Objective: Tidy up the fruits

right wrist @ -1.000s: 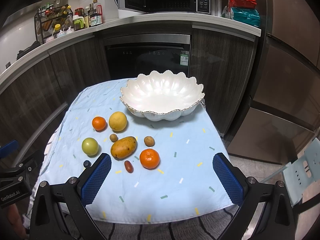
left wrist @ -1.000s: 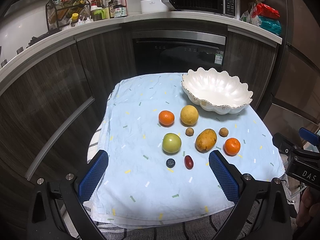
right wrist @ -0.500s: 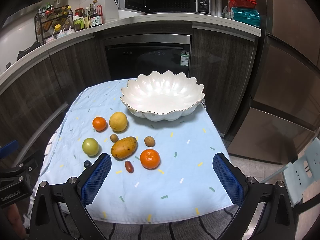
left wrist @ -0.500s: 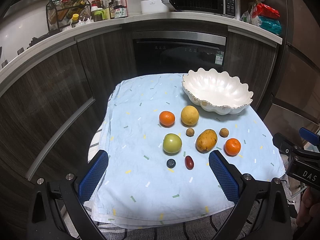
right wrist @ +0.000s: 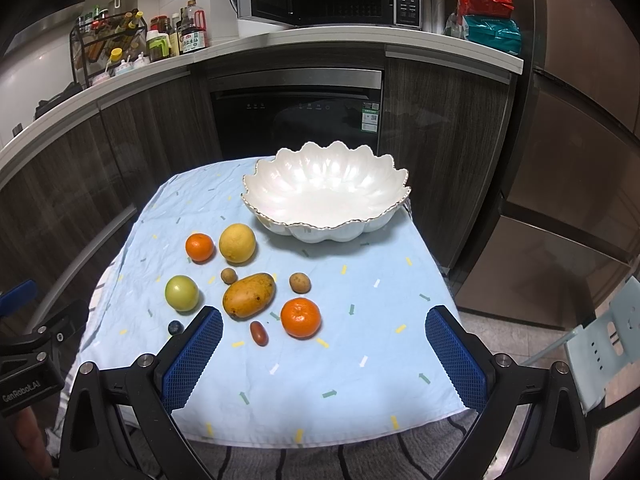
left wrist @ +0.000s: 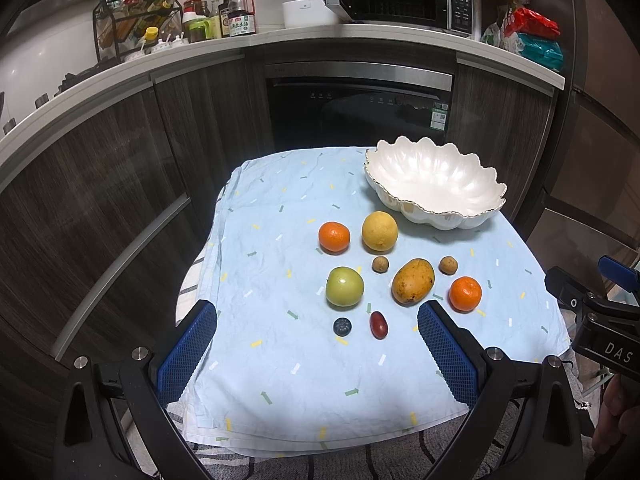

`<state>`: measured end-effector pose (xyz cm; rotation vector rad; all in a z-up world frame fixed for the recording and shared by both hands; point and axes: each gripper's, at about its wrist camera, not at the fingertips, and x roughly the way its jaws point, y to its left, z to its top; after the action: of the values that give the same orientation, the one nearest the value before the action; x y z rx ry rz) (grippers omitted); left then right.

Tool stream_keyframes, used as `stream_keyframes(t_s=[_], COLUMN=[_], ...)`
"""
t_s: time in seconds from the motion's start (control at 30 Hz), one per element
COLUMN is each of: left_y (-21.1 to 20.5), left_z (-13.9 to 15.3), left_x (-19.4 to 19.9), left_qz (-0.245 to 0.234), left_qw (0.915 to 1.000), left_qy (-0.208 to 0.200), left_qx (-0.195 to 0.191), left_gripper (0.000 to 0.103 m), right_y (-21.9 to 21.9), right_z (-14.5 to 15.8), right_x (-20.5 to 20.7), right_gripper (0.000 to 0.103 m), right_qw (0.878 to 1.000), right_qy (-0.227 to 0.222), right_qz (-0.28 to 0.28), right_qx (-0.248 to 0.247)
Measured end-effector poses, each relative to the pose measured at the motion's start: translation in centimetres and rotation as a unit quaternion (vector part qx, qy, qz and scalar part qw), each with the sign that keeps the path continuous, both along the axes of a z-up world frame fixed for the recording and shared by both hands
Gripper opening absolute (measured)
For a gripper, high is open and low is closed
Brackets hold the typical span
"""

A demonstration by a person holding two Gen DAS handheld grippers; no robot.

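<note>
Both claws agape; fruits (left wrist: 413, 286) beside bowl (left wrist: 436, 184)

White letters "DAS" (the rest cut off) stand on the black body of the right gripper (left wrist: 600, 320) in the left wrist view. "GenRobot.AI" stands on the left gripper (right wrist: 28, 360) in the right wrist view. Bottle labels are too small to read.

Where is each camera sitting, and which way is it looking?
Left wrist: sits on the left claw, open, looking forward over the fruit at the white bowl; a bit of hand shows at far right.
Right wrist: sits on the right claw, open, facing the same bowl more head-on.
Both share the table, bowl, mango and oven.
</note>
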<state>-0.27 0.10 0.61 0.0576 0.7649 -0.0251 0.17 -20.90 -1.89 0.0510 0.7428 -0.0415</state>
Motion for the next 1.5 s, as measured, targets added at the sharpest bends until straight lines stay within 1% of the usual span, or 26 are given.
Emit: stream_keyframes(t_s=[1.0,1.2,1.5], left_y=[0.0,-0.2,-0.7], left_z=[-0.2,-0.6,-2.0], left_x=[0.1,0.8,2.5], left_qz=[0.0,-0.005,-0.014], left_qw=[1.0,0.9999,0.9996], left_qy=[0.001,0.005,0.021], left_qx=[0.003,0.008,0.014], left_gripper=[0.102,0.099,0.099], right_y=[0.5,0.3,0.6], right_z=[-0.3,-0.8,-2.0], right_x=[0.1,1.0,2.4], right_gripper=[0.103,0.103,0.102], right_qw=[1.0,1.0,1.0], right_qy=[0.005,0.011,0.02], right_qz=[0.003,0.008,0.018], right_qx=[0.001,0.001,-0.006])
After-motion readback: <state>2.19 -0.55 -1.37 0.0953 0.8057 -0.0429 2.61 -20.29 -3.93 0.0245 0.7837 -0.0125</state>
